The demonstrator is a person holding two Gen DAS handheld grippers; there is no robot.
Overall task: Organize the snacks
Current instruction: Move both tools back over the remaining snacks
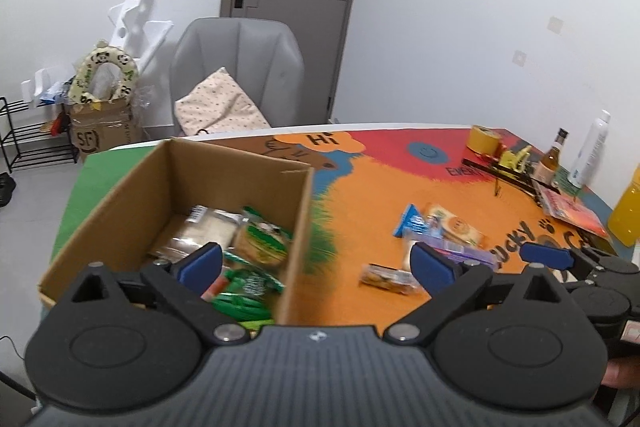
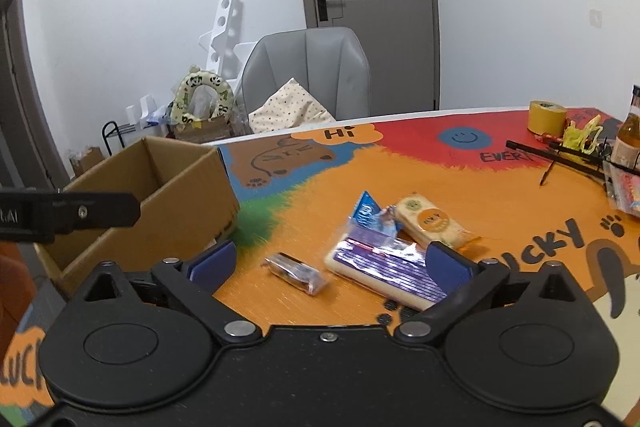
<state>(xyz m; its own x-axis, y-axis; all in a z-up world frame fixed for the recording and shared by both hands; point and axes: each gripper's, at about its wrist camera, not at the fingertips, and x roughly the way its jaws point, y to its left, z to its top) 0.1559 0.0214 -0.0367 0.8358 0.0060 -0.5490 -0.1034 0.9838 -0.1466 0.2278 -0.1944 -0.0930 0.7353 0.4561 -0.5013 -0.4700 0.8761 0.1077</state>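
Note:
An open cardboard box (image 1: 298, 211) stands on the colourful table mat, also in the right wrist view (image 2: 188, 187). Inside lie several snack packs, among them a green-labelled pack (image 1: 262, 241) and green wrappers (image 1: 244, 291). My left gripper (image 1: 316, 263) is open and empty above the box's right wall. My right gripper (image 2: 332, 261) is open and empty, low over loose snacks: a small dark bar (image 2: 296, 273), a purple-and-white pack (image 2: 384, 269), a blue packet (image 2: 366, 213) and a cracker pack with an orange label (image 2: 430, 223). The same snacks show in the left wrist view (image 1: 440, 231).
A tape roll (image 2: 546, 117), a bottle (image 2: 630, 139), a black rack (image 2: 568, 153) and a pen (image 2: 546, 175) stand at the table's far right. An orange juice bottle (image 1: 630, 211) and a white bottle (image 1: 592, 151) stand there too. A grey chair (image 2: 308, 79) stands behind the table.

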